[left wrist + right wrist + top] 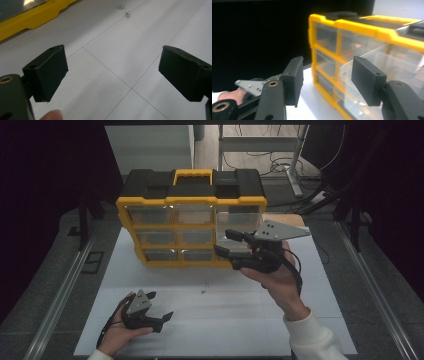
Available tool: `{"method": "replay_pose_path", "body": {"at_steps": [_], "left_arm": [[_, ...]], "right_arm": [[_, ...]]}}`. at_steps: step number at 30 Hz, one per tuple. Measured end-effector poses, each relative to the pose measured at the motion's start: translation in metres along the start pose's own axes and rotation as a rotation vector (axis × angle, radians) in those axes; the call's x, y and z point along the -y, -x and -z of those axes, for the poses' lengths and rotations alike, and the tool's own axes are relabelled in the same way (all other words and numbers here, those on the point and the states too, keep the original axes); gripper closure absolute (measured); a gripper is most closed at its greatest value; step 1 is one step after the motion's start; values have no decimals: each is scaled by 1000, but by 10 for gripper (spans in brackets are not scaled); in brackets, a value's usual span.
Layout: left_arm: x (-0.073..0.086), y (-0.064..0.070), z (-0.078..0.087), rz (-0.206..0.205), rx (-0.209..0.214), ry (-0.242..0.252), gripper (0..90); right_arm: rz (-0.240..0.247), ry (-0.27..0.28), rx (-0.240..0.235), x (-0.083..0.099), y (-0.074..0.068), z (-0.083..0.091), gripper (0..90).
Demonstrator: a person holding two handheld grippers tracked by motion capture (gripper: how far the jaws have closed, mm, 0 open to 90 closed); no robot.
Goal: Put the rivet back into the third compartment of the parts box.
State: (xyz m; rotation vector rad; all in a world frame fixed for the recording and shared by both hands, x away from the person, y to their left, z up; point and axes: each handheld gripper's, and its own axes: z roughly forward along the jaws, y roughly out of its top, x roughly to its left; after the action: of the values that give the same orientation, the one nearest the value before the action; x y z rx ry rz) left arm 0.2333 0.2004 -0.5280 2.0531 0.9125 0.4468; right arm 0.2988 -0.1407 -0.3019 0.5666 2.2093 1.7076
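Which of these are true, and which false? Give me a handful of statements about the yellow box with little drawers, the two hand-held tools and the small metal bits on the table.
1. The organizer box stands upright on the white table, its clear drawers facing the person. True.
2. The right gripper is at the box's right side, its fingers apart. True.
3. The left gripper is clamped on a drawer. False: it is open near the table's front edge, holding nothing.
4. The small metal parts lie inside a drawer. False: they lie on the table in front of the box.
5. The box has a yellow handle on top. True.
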Motion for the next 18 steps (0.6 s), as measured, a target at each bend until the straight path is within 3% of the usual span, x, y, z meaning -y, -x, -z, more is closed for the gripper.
{"method": "replay_pose_path", "body": {"at_steps": [6, 18], "left_arm": [[0, 0, 0, 0, -1, 0, 91], [-1, 0, 2, -2, -3, 7, 91]], "right_arm": [[2, -31, -50, 13, -7, -5, 429], [7, -123, -85, 44, -17, -20, 413]]}}
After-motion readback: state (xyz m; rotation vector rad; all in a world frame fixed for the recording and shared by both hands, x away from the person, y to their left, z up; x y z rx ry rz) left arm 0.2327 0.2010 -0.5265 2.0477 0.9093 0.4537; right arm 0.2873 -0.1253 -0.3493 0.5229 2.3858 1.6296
